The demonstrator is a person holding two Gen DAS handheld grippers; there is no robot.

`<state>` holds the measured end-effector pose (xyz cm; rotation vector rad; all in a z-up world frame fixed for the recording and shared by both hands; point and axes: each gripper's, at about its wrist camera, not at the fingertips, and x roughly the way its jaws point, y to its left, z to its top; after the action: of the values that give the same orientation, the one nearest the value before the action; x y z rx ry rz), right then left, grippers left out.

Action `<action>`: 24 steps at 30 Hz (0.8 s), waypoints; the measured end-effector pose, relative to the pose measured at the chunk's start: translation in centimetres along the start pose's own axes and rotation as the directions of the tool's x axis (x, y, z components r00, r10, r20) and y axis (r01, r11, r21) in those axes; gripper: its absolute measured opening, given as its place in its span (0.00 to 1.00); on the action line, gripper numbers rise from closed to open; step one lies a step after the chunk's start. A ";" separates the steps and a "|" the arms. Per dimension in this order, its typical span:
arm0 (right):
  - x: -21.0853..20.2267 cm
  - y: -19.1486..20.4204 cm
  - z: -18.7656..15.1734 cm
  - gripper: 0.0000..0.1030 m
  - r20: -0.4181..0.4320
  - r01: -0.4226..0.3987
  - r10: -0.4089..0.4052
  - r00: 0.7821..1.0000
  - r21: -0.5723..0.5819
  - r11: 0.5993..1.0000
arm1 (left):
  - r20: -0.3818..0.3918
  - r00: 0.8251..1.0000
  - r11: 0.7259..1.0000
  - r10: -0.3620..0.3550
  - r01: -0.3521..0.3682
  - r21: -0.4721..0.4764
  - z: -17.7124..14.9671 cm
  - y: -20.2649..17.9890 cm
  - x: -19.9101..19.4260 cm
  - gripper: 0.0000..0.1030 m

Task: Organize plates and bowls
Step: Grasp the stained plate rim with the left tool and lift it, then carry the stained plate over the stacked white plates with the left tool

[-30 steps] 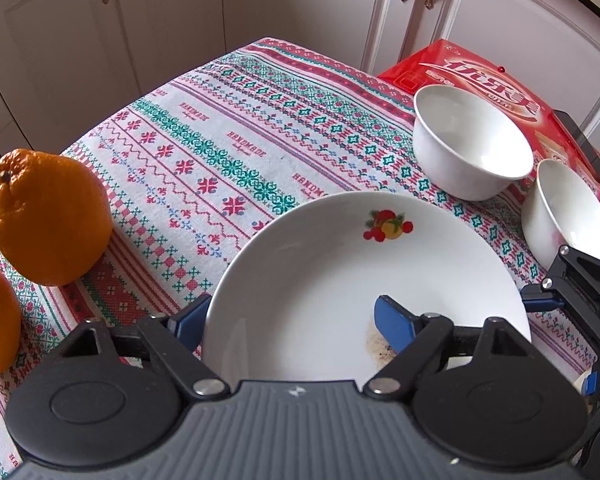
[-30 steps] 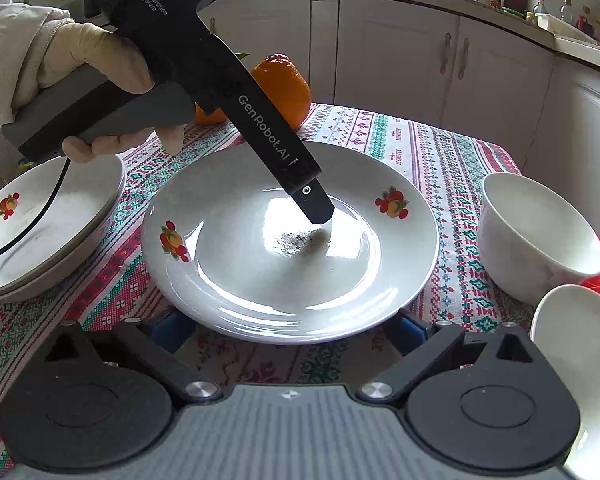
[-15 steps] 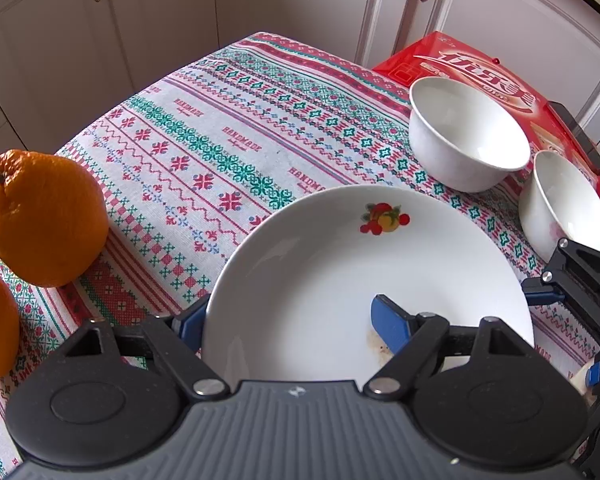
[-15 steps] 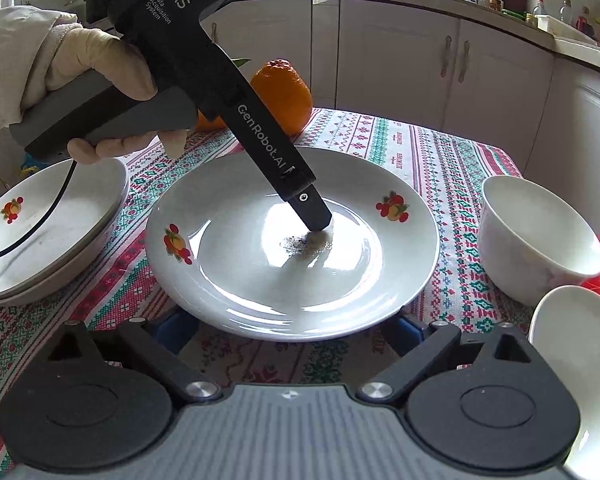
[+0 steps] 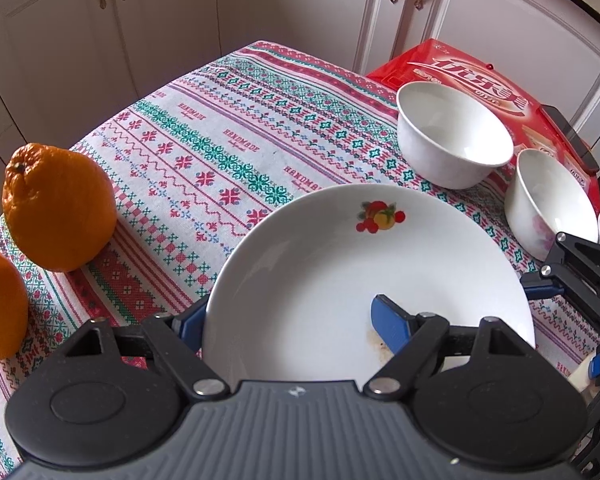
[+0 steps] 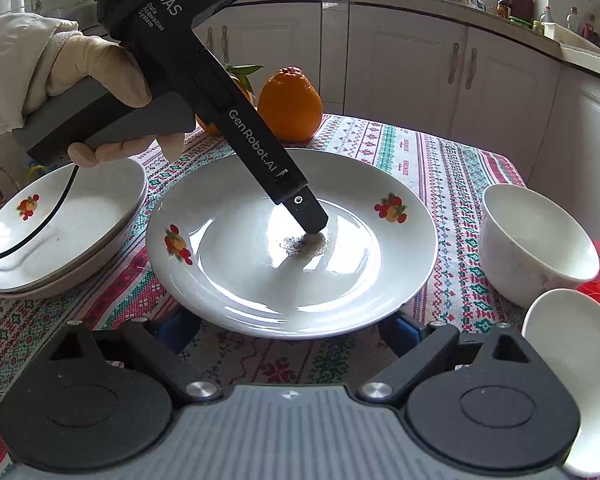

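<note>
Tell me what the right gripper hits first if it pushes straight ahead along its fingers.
Probably the near rim of the plate. The right gripper points at it with its jaws closing, a finger at either side of that edge; contact is hidden under the rim. The left gripper already straddles the plate's far side.

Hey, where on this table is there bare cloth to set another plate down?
Bare tablecloth lies beyond the plate, between the orange and the white bowl. It is crowded by the two bowls and red box, and by the stacked plates.
</note>
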<state>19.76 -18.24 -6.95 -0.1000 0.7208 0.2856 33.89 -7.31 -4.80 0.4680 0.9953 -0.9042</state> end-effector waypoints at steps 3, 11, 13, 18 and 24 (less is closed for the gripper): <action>-0.5 0.4 0.2 0.95 0.005 0.003 -0.003 1.000 -0.018 1.000 | 0.016 1.000 1.000 0.005 -0.005 -0.003 -0.3 -0.2 -0.9 0.80; -2.4 1.8 0.7 0.95 0.024 -0.013 0.015 1.000 -0.063 0.998 | 0.060 0.998 0.999 0.029 -0.027 -0.028 -1.7 -0.8 -4.3 0.80; -3.0 2.3 0.8 0.95 0.034 -0.023 0.025 0.999 -0.076 0.997 | 0.071 0.997 0.999 0.040 -0.038 -0.039 -2.3 -1.0 -5.3 0.80; -4.2 3.9 0.9 0.95 0.052 -0.051 0.058 0.997 -0.117 0.992 | 0.087 0.993 0.995 0.073 -0.067 -0.072 -4.1 -1.2 -7.9 0.80; -5.0 6.1 1.3 0.95 0.054 -0.104 0.114 0.992 -0.158 0.982 | 0.107 0.988 0.987 0.110 -0.097 -0.126 -6.9 -0.9 -10.7 0.80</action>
<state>15.23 -13.24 -2.57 -0.1990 0.6419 0.4479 27.00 1.68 1.18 0.3592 0.9080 -0.7644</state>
